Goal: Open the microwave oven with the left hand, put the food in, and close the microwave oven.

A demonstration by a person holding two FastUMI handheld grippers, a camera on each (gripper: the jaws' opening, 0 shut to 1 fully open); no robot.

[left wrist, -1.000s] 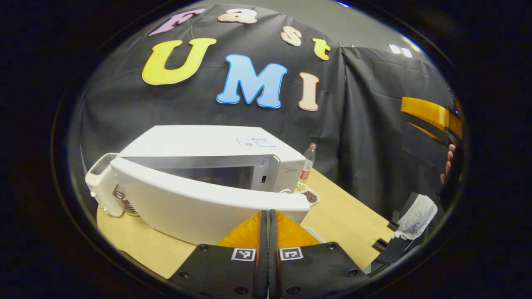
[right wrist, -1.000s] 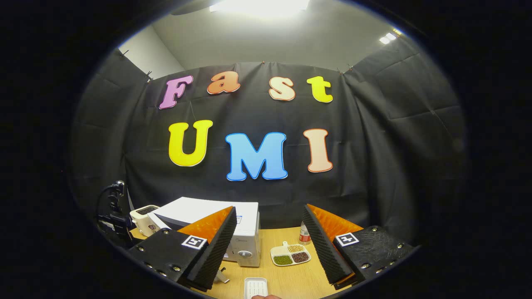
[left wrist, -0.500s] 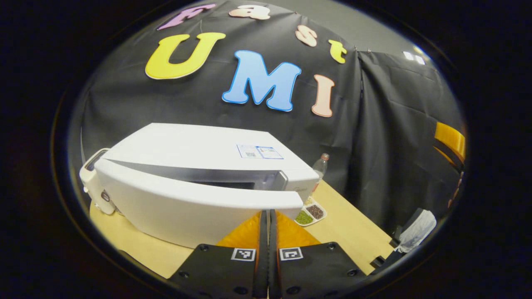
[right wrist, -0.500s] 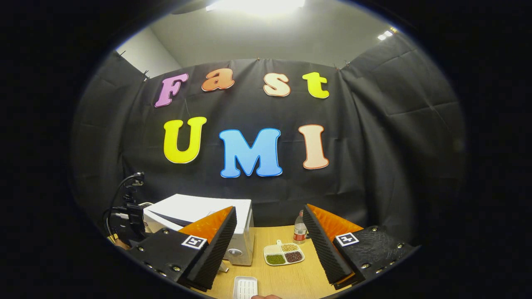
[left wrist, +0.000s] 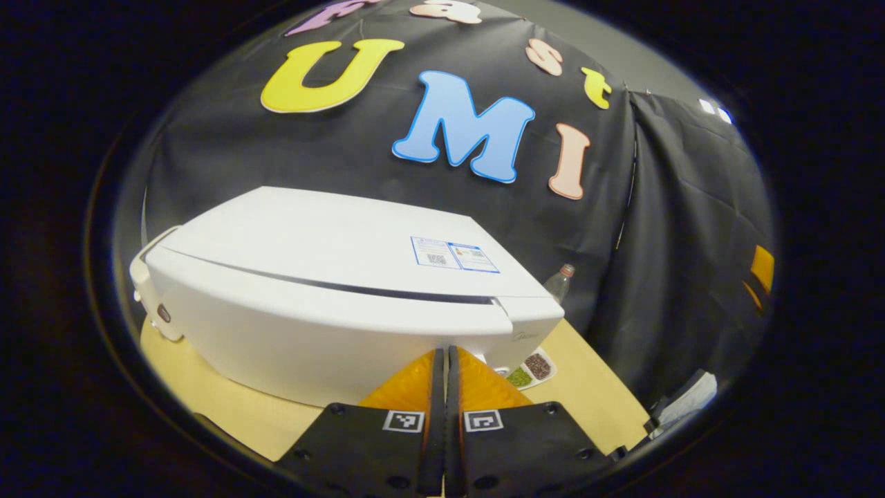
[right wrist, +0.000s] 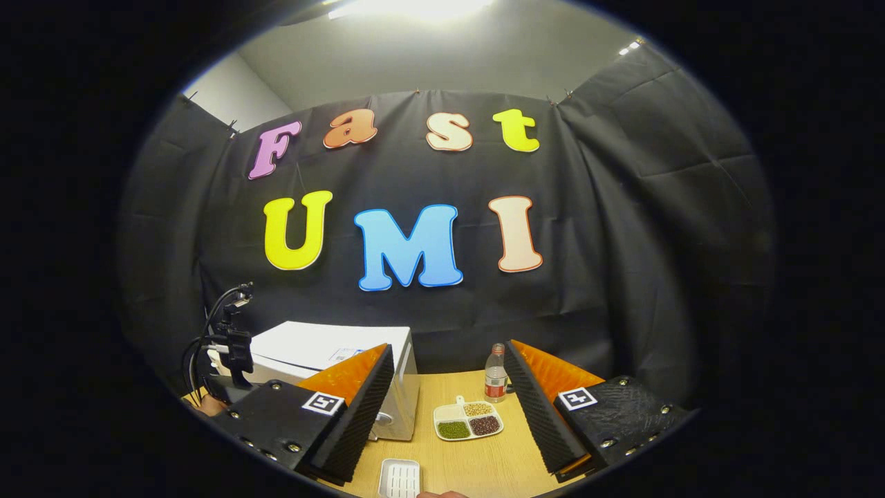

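Both views are sharp at centre, with strong fisheye bending toward the rims. A ceiling lamp (right wrist: 415, 7) at 12 o'clock glares in the right gripper view. The microwave (left wrist: 332, 290) top is evenly lit, shadows soft.

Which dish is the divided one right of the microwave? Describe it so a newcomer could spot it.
Start at the white microwave on the wooden table. Just to its right, in front of the clear bottle, lies the small white divided dish. Unlike the plain white ribbed tray nearer the camera, it holds green, tan and dark brown grains in separate compartments.
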